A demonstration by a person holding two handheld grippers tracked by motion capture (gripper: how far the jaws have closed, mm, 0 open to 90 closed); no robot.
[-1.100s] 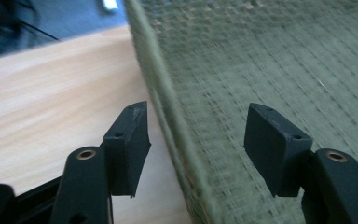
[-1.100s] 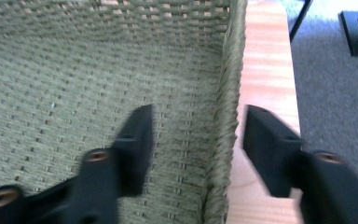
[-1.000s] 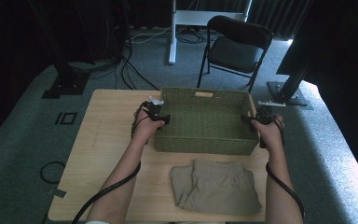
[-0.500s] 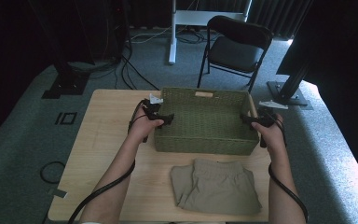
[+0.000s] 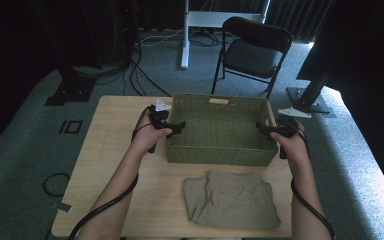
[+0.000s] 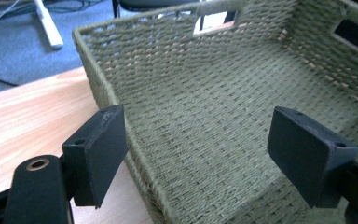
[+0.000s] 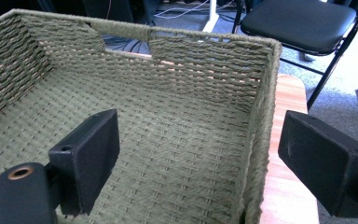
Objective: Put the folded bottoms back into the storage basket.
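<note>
Both grippers have let go of the basket [image 5: 219,131] since a second ago: then each clamped a short wall, now the fingers have just been opening and stand wide, straddling the walls without pressing. Hands sit a little higher than before; basket unmoved.

Left gripper [image 5: 174,126]: fingers wide, one outside the basket's left wall over the surface [image 5: 110,150], one inside over the woven floor. In the left gripper view the wall rim runs between the fingers [image 6: 98,158], clear of both pads.

Right gripper [image 5: 266,131]: fingers wide, the right wall rising between them in the right gripper view, one finger [image 7: 86,156] inside, the other outside.

Hidden: gripper bodies mostly covered by the hands in the high view; fingertips small and dark there, contact hard to judge. Basket's near corners cut off in both gripper views.

Basket lies between the two grippers, open side up, long axis running left to right, handle slot in the far wall. Shorts [image 5: 232,199] lie folded nearer the person, just beside the basket's near wall.
</note>
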